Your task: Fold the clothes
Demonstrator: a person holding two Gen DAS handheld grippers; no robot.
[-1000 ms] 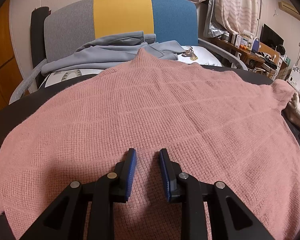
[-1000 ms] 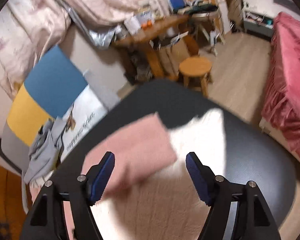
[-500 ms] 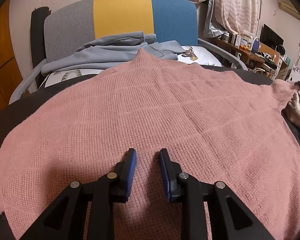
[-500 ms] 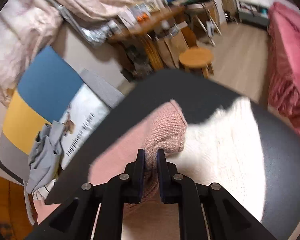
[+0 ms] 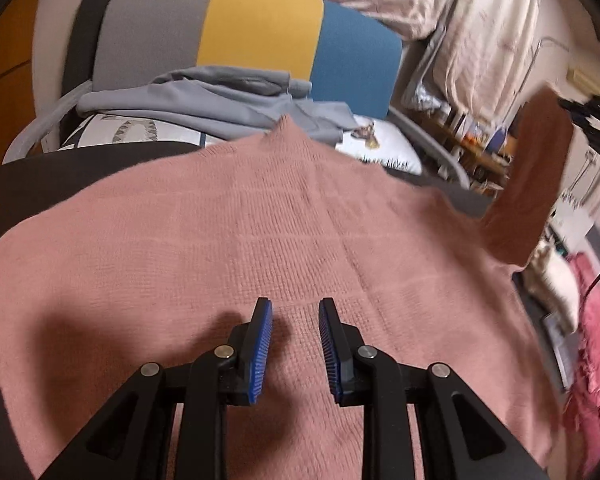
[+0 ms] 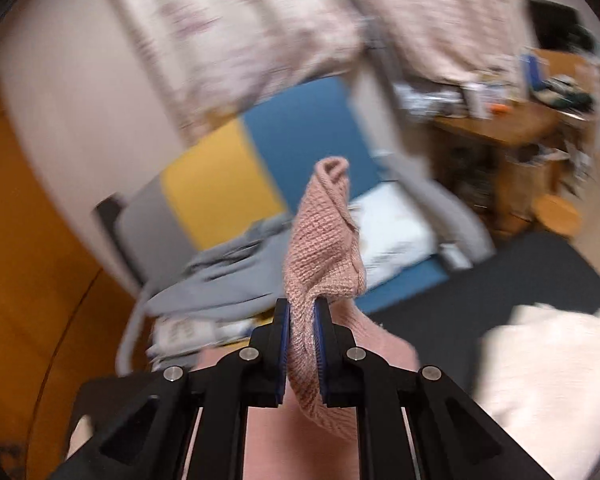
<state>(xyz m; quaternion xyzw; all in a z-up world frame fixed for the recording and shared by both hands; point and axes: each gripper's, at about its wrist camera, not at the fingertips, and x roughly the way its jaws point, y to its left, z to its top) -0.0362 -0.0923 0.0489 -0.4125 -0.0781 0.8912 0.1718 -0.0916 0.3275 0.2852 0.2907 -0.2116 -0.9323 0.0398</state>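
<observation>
A pink knit sweater [image 5: 228, 248] lies spread flat over the dark table [image 5: 40, 184]. My left gripper [image 5: 295, 310] rests on its near middle, blue pads a small gap apart and nothing between them. At the right edge the sweater's sleeve [image 5: 532, 168] is lifted into the air. In the right wrist view my right gripper [image 6: 301, 312] is shut on that sleeve's cuff [image 6: 324, 248], which sticks up between the pads. The right gripper [image 5: 592, 116] shows only partly at the far right of the left wrist view.
A grey garment [image 5: 204, 100] lies on a chair with a grey, yellow and blue back [image 5: 260, 32] behind the table. A cream fluffy cloth [image 6: 548, 364] sits on the table's right side. A cluttered wooden desk [image 6: 508, 124] and a round stool [image 6: 556, 210] stand beyond.
My right gripper closed on the sleeve cuff and has lifted it up off the table, swinging toward the chair. The left gripper stays on the sweater, tilted slightly.
</observation>
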